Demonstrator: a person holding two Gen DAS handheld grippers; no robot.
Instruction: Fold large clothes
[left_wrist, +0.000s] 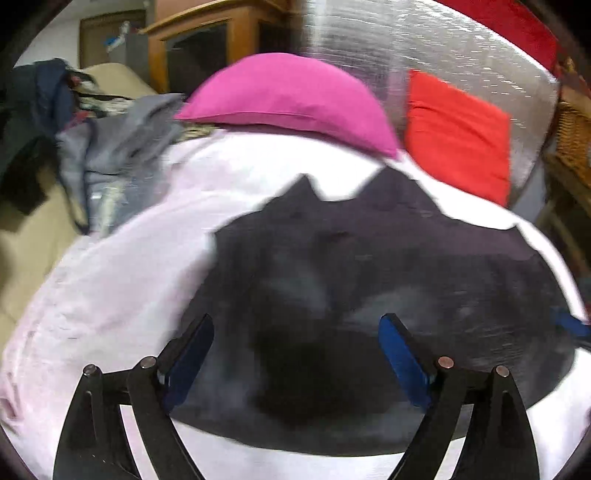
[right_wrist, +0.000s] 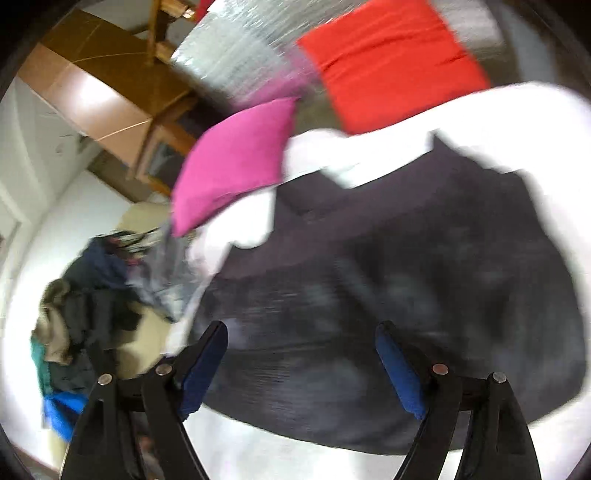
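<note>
The dark garment (left_wrist: 369, 266) lies spread flat on the white bedsheet (left_wrist: 122, 266), directly ahead of and beneath both tools. The left tool (left_wrist: 297, 363) stands wide open with nothing between its blue pads; the right tool (right_wrist: 301, 369) is likewise wide open and empty, the cloth showing only behind the gap. Both views are smeared, so fine creases in the fabric cannot be read.

The main risk, as I judge it, is a poor pickup. With the garment lying flat against the sheet, a pad coming down could pinch the bedsheet along with the cloth, or catch only one layer, and the fold would then drag or skew. The near hem runs just below the pads, and gripping at uneven points along it would leave the fold crooked.

Beyond the left tool, the pink cushion (left_wrist: 291, 99) sits at the far edge of the garment, and the red cushion (left_wrist: 454, 136) lies off toward the far right; a fold carried too far forward could land on them. The heap of other clothes (right_wrist: 96, 295) lies off to the left of the right tool and could snag a swung sleeve.
</note>
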